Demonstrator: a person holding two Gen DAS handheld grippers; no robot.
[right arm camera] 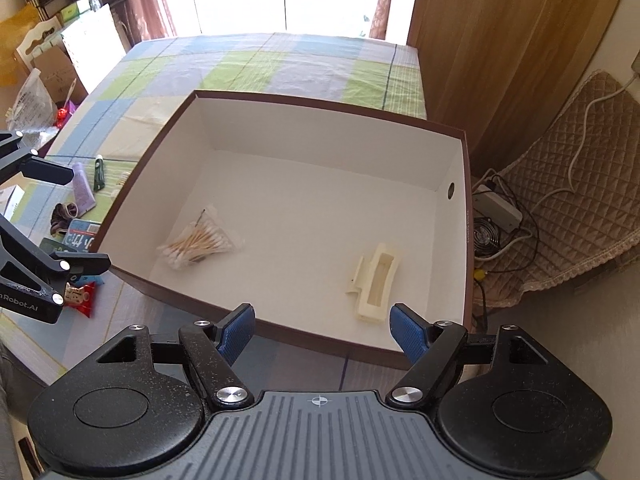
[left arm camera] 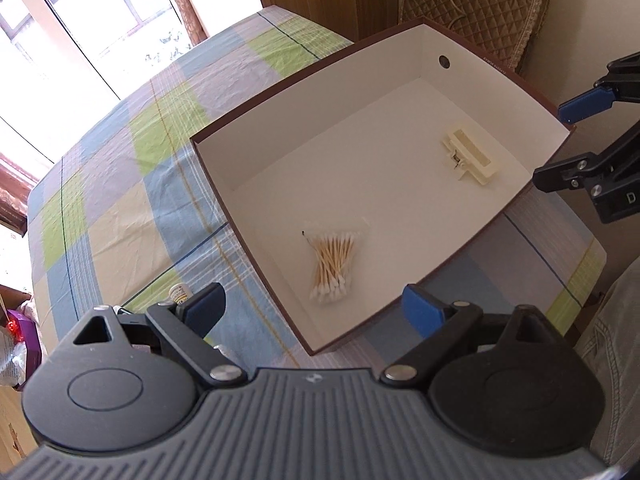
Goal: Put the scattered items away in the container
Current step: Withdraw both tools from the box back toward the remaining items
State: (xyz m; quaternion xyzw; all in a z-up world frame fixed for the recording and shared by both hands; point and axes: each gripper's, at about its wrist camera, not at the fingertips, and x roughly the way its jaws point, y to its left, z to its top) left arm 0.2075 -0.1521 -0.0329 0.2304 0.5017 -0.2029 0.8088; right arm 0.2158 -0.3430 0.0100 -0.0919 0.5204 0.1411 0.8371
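Observation:
A brown box (left arm camera: 320, 96) with a white inside stands on the plaid tablecloth (left arm camera: 120, 200). In it lie a bag of cotton swabs (left arm camera: 332, 268) and a cream clip (left arm camera: 472, 156). My left gripper (left arm camera: 314, 312) is open and empty above the box's near corner. My right gripper (right arm camera: 324, 330) is open and empty over the box's (right arm camera: 320, 136) near wall, close to the clip (right arm camera: 378, 284); the swabs (right arm camera: 200, 240) lie further left. Left of the box lie a purple tube (right arm camera: 82, 196), a dark green tube (right arm camera: 99, 174), a scrunchie (right arm camera: 64, 214), a blue packet (right arm camera: 82, 236) and a red packet (right arm camera: 82, 298).
A small bottle (left arm camera: 180, 292) peeks out behind my left finger. A chair with a quilted brown cover (right arm camera: 580, 184) and a power strip with cables (right arm camera: 496, 212) are right of the table. Bags and cartons (right arm camera: 48, 60) crowd the far left. Bare tablecloth (right arm camera: 280, 64) stretches beyond the box.

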